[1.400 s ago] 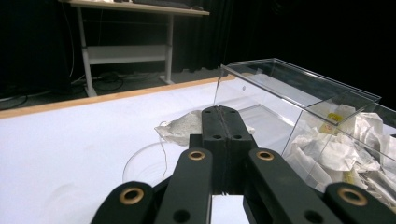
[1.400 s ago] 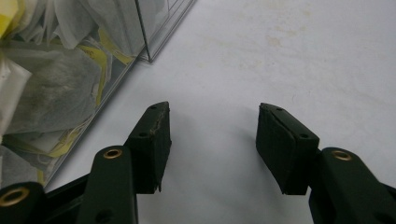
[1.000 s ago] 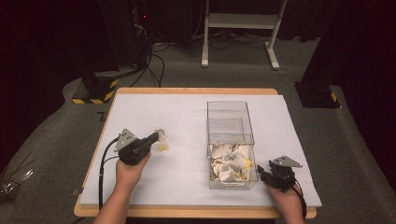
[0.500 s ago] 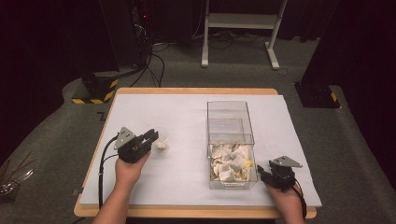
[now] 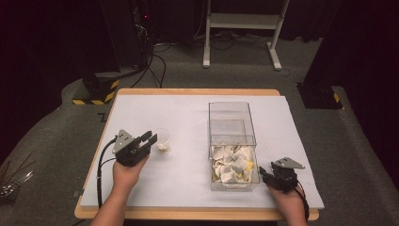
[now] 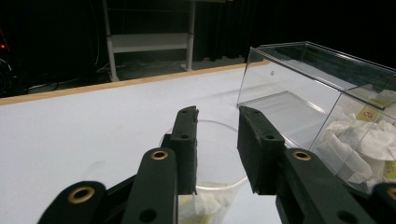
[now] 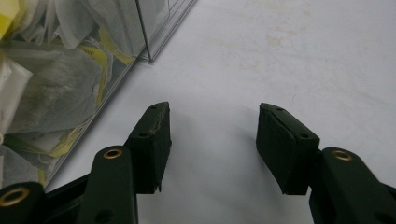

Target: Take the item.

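Hovering left of the clear box (image 5: 233, 127), the left gripper (image 5: 149, 139) spreads its fingers narrowly around a cup (image 5: 162, 140). One tea bag (image 6: 205, 203), probably, lies inside; more remain boxed. The right gripper (image 5: 261, 173) rests wide, empty.

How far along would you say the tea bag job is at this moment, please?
Done, it seems: one tea bag already lies in the clear cup. In hand: nothing is gripped; the left gripper stands open with its jaws either side of the cup, and the right gripper rests open beside the clear box. Left: many tea bags fill the box's drawer, if more are wanted.
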A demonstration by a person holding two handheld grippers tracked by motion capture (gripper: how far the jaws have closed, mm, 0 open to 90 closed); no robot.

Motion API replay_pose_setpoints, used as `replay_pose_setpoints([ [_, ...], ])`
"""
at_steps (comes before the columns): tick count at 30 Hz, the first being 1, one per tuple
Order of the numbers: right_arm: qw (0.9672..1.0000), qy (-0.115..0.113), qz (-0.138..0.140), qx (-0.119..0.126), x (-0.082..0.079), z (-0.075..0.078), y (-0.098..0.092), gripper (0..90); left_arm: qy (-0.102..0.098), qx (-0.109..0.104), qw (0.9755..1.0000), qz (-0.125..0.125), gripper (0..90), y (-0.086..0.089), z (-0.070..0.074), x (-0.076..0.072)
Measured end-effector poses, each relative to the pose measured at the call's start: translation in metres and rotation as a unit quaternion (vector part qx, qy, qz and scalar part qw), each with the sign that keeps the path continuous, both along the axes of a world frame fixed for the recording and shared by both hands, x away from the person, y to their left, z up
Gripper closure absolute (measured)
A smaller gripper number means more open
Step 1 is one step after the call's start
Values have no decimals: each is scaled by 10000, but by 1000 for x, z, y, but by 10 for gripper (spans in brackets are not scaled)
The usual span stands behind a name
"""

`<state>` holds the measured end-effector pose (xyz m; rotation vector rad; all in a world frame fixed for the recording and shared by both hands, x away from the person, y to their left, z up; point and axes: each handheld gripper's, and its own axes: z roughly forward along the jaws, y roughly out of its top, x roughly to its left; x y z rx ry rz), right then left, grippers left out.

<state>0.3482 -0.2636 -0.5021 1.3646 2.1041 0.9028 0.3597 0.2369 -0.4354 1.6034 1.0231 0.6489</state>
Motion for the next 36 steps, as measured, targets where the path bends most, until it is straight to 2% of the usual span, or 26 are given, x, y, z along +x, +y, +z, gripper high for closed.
replay_pose_setpoints([
  [12, 10000, 2, 5, 1, 0, 0, 0, 450, 82, 216, 9997, 62, 601, 6, 0, -13],
  [21, 10000, 6, 12, 4, 0, 0, 0, 448, 298, 289, 9990, 142, 562, 10, -12, -22],
  [28, 10000, 13, 26, 17, 0, 0, 0, 444, 592, 522, 9968, 115, 522, 13, -28, -30],
  [31, 10000, 12, 28, 17, 0, 0, 0, 444, 716, 727, 9947, 83, 507, 15, -35, -32],
  [36, 10000, 7, 26, 7, 0, 0, 0, 444, 901, 739, 9931, 87, 480, 20, -46, -34],
])
